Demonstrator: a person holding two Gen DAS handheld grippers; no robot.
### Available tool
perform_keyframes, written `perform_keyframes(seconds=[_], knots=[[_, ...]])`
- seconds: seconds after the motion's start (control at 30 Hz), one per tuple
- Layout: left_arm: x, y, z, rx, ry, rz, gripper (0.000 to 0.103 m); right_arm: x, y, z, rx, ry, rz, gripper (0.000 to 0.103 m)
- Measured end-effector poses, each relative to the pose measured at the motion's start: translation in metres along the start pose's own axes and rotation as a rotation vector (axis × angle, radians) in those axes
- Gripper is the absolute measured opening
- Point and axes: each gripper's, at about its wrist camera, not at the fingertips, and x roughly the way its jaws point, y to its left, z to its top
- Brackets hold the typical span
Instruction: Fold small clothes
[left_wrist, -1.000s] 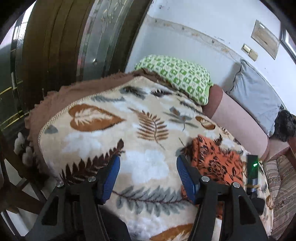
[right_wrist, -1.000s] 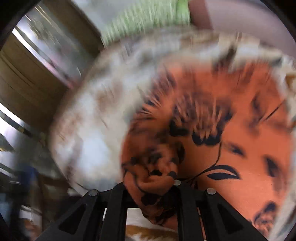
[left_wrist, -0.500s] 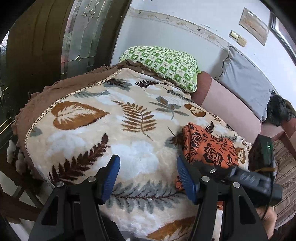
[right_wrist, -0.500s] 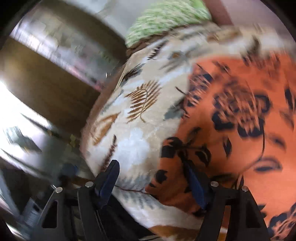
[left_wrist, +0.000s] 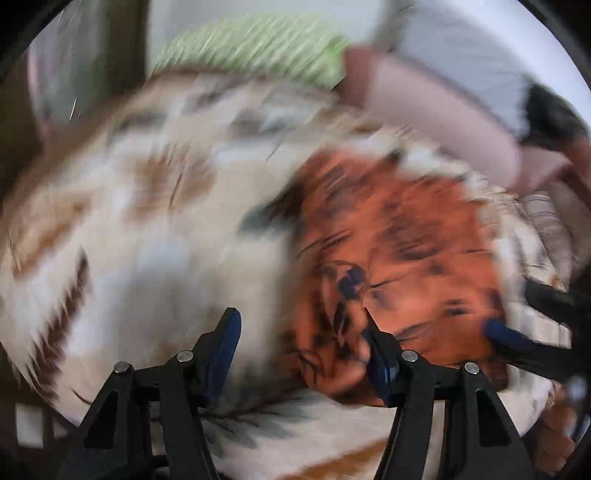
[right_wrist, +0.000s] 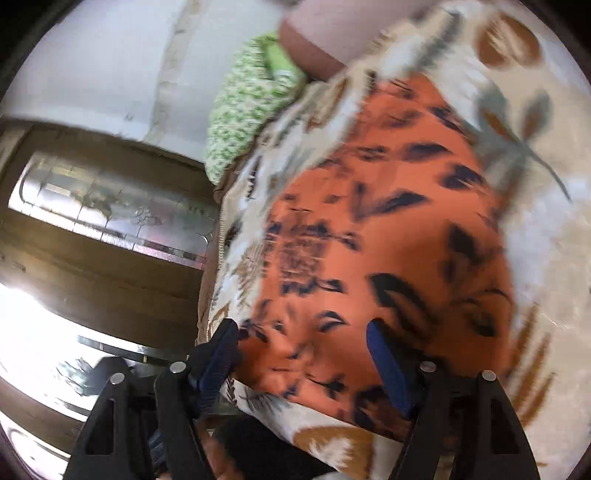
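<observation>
Left gripper (left_wrist: 301, 334): black plastic arms, blue ribbed pads, jaws held apart, nothing gripped. Its right pad sits at the near-left corner of the orange cloth (left_wrist: 399, 258); whether it touches is lost in blur. The left pad is over bare blanket (left_wrist: 155, 258).

Right gripper (right_wrist: 303, 343): same build, jaws just opened wide, pads not pressing anything. The near edge of the cloth (right_wrist: 369, 240) lies between and under the pads, loose. In the left view this gripper (left_wrist: 524, 339) enters from the right edge, one blue pad at the cloth's right side, the rest cut off.

Cloth: one piece, thin orange fabric with black floral print, lying roughly flat with a bunched, rolled near edge, on the near right part of the blanket. Fold lines can't be read because of smear.

Blanket: one, plush, cream with brown and grey leaf print, draped over a rounded surface.

Behind: one green-white checked pillow (right_wrist: 247, 110), a pink bolster (left_wrist: 436, 122), a grey cushion (left_wrist: 465, 55), a dark fuzzy thing (left_wrist: 554, 118) I can't identify. Wooden door (right_wrist: 110, 221) with a patterned glass panel at left.

Left view is heavily motion-blurred; right view is milder. A hand shows at the bottom edge of each view, mostly cut off.
</observation>
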Motion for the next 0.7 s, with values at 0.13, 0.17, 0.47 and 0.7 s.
perform_keyframes(seconds=[0.13,0.17,0.47,0.7], knots=[[-0.001,0.007,0.001,-0.019,0.001,-0.036,0.066,0.000,-0.021,-0.001,0.025,0.024,0.033,0.074],[-0.003,0.002,-0.001,0.009,-0.010,-0.014,0.066,-0.001,-0.022,0.000,0.030,0.025,0.034,0.074],[-0.066,-0.017,0.023,0.036,-0.177,-0.077,0.065,-0.051,-0.002,0.033,-0.079,-0.059,0.009,0.075],[-0.013,-0.055,0.038,0.179,-0.078,-0.101,0.065,-0.030,-0.055,0.099,0.006,-0.021,-0.077,0.076]])
